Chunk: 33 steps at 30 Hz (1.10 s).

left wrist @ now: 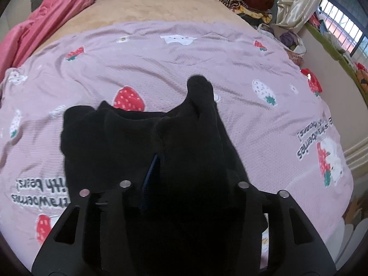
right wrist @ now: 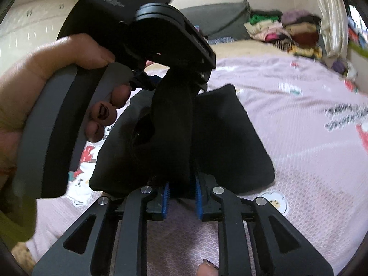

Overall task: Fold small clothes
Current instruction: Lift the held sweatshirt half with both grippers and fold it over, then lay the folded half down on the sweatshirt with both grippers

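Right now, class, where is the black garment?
In both wrist views the black garment lies centrally on the pink strawberry bedspread, one fold rising between the right gripper fingers.

The right gripper [right wrist: 181,195] fills the lower middle of its own view, its blue-padded fingers [right wrist: 166,197] a narrow gap apart with black cloth between them. At the upper left of that view a hand [right wrist: 57,73] wraps the left gripper's grey handle, fingertips curled under. The left gripper [left wrist: 184,179] sits at the bottom of its own view, fingers mostly hidden by dark fabric.
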Tool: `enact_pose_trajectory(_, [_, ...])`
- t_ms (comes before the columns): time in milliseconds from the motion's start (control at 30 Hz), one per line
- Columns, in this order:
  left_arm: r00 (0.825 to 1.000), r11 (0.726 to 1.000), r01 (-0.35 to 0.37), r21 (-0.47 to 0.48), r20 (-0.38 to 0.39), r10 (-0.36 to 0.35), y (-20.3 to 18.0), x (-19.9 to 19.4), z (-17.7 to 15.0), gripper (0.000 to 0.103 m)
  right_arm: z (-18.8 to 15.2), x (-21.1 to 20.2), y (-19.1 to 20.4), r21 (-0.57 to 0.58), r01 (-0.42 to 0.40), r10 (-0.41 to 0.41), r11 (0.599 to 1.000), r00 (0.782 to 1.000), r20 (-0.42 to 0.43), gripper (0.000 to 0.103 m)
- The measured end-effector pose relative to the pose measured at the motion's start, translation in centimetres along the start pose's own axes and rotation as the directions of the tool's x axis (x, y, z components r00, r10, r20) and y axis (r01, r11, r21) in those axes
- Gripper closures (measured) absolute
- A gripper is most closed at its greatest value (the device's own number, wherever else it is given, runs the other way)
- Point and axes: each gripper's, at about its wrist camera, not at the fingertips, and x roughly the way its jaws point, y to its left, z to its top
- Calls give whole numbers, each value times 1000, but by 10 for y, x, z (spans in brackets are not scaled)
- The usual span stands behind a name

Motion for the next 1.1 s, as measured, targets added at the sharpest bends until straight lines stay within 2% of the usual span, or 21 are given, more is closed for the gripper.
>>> enact_pose_trajectory(33, [1000,1000,16,-7,1,-16,0,2,1,46,1,1,-4,21,-12,12,1000,1000,-7,84])
enact_pose_trajectory(100, [997,996,77,-44,9,-77,2,3,3,32,0,6,-13,75,-30,33,997,999,-34,83])
enact_pose_trajectory(167, [993,990,117,-76,7,-117,6,4,5,30,-1,10,-22,129,-51,59,990,997,-59,81])
enact_pose_trajectory(200, [992,989,125,-83,16,-124,7,2,5,30,-1,11,-26,155,-67,78,986,995,-66,75])
enact_pose_trajectory(333, [981,977,174,-126,105,-161,26,-23,2,27,3,13,-41,220,-146,172,964,980,-101,63])
enact_pose_trajectory(400, [983,981,135,-142,144,-114,43,-36,-4,25,8,13,-47,249,-197,228,948,968,-104,41])
enact_pose_trajectory(500, [984,985,77,-157,172,-49,65,-47,-17,25,21,17,-55,276,-244,285,930,951,-121,34])
enact_pose_trajectory(633, [984,986,10,-168,175,20,90,-50,-47,25,49,35,-62,257,-239,285,937,945,-160,32])
enact_pose_trajectory(700, [986,986,-4,-169,165,32,95,-46,-61,25,64,53,-68,285,-245,306,927,932,-195,32])
enact_pose_trajectory(767, [988,986,-12,-167,152,37,99,-43,-69,25,77,72,-76,331,-254,336,909,915,-222,32])
enact_pose_trajectory(833, [990,986,-26,-164,131,48,102,-36,-77,25,86,87,-77,327,-264,353,908,901,-252,34])
enact_pose_trajectory(867, [991,985,-28,-168,124,49,102,-33,-79,25,92,94,-76,306,-247,332,919,904,-269,42])
enact_pose_trajectory(967, [993,982,-7,-189,115,29,104,-26,-82,25,100,106,-68,253,-253,322,934,903,-284,78])
enact_pose_trajectory(1033, [993,984,-1,-179,112,21,99,-27,-82,25,105,97,-59,182,-254,298,950,913,-278,82])
enact_pose_trajectory(1100, [993,988,15,-156,119,4,93,-31,-84,25,116,81,-52,99,-265,281,959,930,-237,83])
